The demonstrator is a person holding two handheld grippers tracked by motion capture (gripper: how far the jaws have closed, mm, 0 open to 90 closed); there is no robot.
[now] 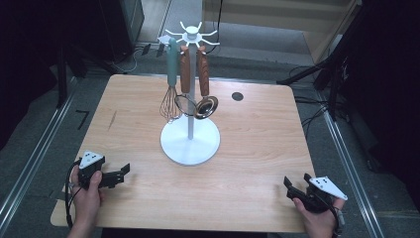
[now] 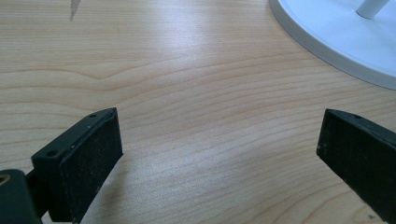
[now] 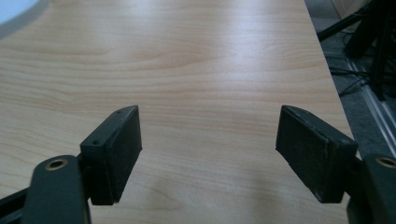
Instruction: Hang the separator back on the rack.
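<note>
At the near edge of a pale wooden table [image 1: 247, 163], a person's two hand-held black two-jaw grippers rest low over bare wood: the left gripper [image 1: 120, 172] at the near-left corner, the right gripper [image 1: 289, 182] at the near-right, each with jaws spread wide and holding nothing. Farther in, at the table's middle, stands a white metal utensil stand with a round base [image 1: 190, 141], whose rim shows in the left gripper view [image 2: 327, 42]. From its hooks hang a whisk with a grey-green handle [image 1: 171, 79], a wire-ringed utensil with a brown wooden handle [image 1: 184, 74] and a shiny steel ladle with a brown wooden handle [image 1: 203, 79]. These likely weigh little and swing freely. Their stiff, matte handles look the surest grip, while the steel bowl looks slippery and the whisk's wires springy.
</note>
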